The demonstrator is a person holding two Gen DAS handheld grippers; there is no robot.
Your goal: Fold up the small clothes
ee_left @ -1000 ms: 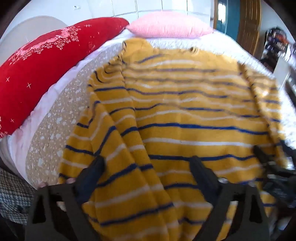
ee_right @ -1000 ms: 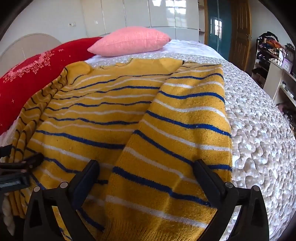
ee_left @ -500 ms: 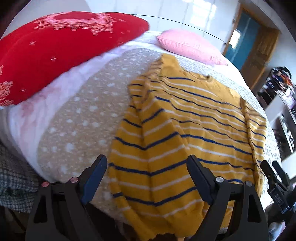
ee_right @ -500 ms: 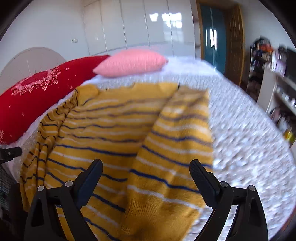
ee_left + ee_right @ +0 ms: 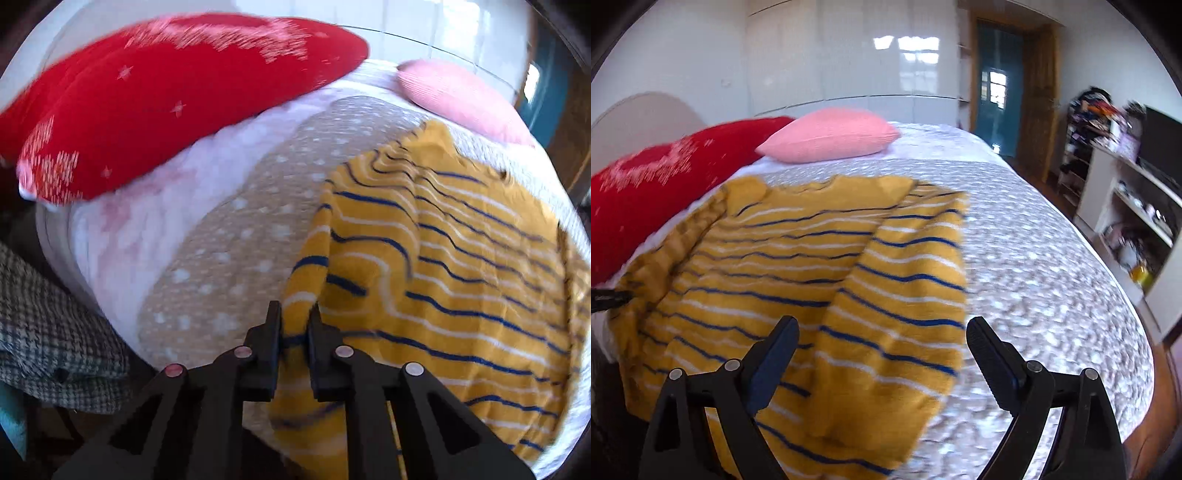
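A yellow sweater (image 5: 461, 266) with blue and white stripes lies spread on the bed. Its right sleeve (image 5: 905, 280) is folded over the body. My left gripper (image 5: 294, 317) is shut on the sweater's left sleeve (image 5: 306, 280) near the bed's edge, and the knit bunches up between its pads. The tip of the left gripper (image 5: 609, 297) also shows at the far left of the right wrist view. My right gripper (image 5: 882, 332) hovers open above the folded sleeve and hem, with nothing pinched between its fingers.
A red pillow (image 5: 159, 107) and a pink pillow (image 5: 831, 136) lie at the head of the bed. The textured bedspread (image 5: 1034, 277) stretches right of the sweater. Shelves (image 5: 1126, 206) and a door (image 5: 997, 99) stand beyond. Checked fabric (image 5: 48, 339) hangs low on the left.
The left gripper slid left to the sweater's edge and closed on the left sleeve. The right gripper rose and drew back from the sweater, still open.
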